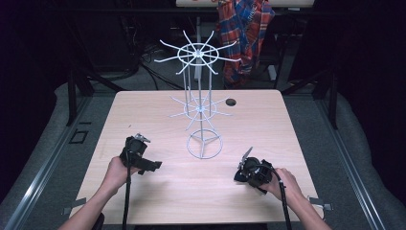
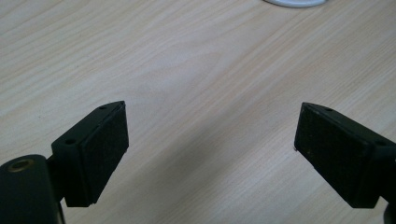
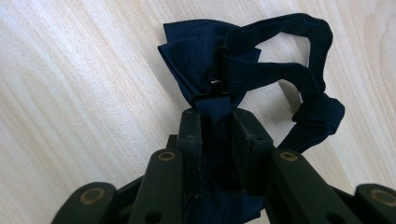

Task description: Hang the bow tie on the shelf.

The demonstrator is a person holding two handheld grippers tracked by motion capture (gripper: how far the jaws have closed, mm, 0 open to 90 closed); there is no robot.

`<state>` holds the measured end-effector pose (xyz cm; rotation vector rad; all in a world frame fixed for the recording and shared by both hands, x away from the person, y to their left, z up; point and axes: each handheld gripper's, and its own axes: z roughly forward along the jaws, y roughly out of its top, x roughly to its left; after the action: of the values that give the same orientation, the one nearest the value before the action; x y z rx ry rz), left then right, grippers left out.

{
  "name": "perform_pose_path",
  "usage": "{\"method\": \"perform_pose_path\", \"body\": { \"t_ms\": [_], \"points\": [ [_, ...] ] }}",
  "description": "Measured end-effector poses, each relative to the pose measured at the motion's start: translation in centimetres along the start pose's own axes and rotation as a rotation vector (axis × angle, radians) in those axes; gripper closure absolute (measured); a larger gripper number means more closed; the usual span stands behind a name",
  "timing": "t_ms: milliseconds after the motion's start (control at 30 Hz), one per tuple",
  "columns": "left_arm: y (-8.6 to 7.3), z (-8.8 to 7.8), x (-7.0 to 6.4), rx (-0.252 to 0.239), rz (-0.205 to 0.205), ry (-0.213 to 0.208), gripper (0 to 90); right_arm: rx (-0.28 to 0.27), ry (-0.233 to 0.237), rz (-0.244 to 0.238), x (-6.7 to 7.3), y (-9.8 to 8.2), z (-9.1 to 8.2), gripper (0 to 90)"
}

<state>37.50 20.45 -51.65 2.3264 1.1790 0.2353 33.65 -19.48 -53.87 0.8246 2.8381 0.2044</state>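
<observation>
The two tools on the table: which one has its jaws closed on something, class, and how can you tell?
The right tool: its jaws are pinched on a dark blue bow tie lying on the table. The left tool has its jaws wide apart over bare wood.

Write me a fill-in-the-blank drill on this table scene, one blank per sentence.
1. The right tool is shut on a navy ____.
2. The left tool has its jaws ____ over bare wood.
3. The white wire rack stands on a ring-shaped ____.
4. A plaid ____ hangs behind the table.

Missing words: bow tie; open; base; shirt
</observation>
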Motion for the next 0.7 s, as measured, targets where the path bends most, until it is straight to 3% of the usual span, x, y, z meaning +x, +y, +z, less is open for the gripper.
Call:
{"method": "perform_pose_path", "body": {
  "t_ms": [267,333,500,700],
  "points": [
    [0.0,0.0,0.0,-0.001,0.000,0.000,10.2,-0.011,0.004,-0.010,0.3,0.0,-0.1,76.4],
    [0.0,0.0,0.0,-0.001,-0.001,0.000,10.2,-0.010,-0.015,-0.023,0.3,0.0,-0.3,76.6],
    [0.0,0.0,0.0,0.000,0.001,-0.002,10.2,-0.086,-0.023,-0.015,0.2,-0.2,-1.5,76.5],
    [0.0,0.0,0.0,0.001,0.001,-0.001,10.2,-0.128,-0.056,-0.015,0.1,-0.4,-2.6,76.5]
  ]
}}
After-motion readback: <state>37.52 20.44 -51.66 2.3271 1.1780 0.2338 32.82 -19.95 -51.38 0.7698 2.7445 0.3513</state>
